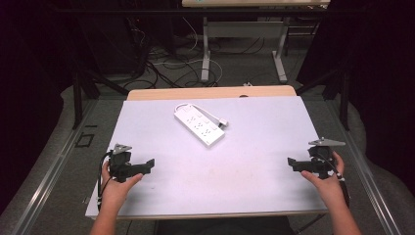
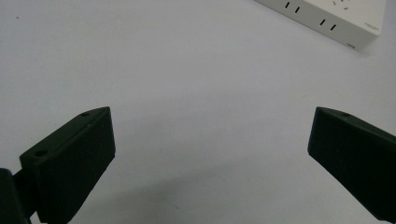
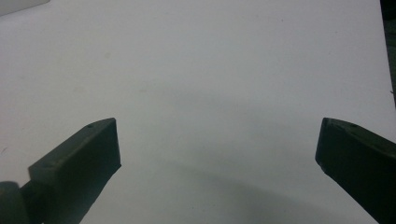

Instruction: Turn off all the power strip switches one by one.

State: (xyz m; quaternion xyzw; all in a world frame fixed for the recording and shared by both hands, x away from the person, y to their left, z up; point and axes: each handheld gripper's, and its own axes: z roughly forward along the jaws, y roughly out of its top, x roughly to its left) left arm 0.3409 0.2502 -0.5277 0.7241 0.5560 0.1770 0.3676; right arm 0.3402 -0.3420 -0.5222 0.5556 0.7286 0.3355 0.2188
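A white power strip [image 1: 199, 125] lies flat at the far middle of the white table [image 1: 244, 156], its short cord and plug [image 1: 221, 121] curled beside it. One corner of the power strip [image 2: 327, 16] shows at the top of the left gripper view. My left gripper [image 1: 149, 163] rests near the table's front left, held by a hand, jaws wide apart with bare table between them [image 2: 210, 140]. My right gripper [image 1: 291, 162] sits near the front right edge, also open and holding nothing [image 3: 215, 149].
A wooden strip [image 1: 210, 92] borders the table's far edge. Beyond it, cables lie on the floor around the legs of another desk [image 1: 205, 54]. Dark frame bars [image 1: 77, 98] stand at both sides. The table's right edge [image 3: 380, 56] is close to the right gripper.
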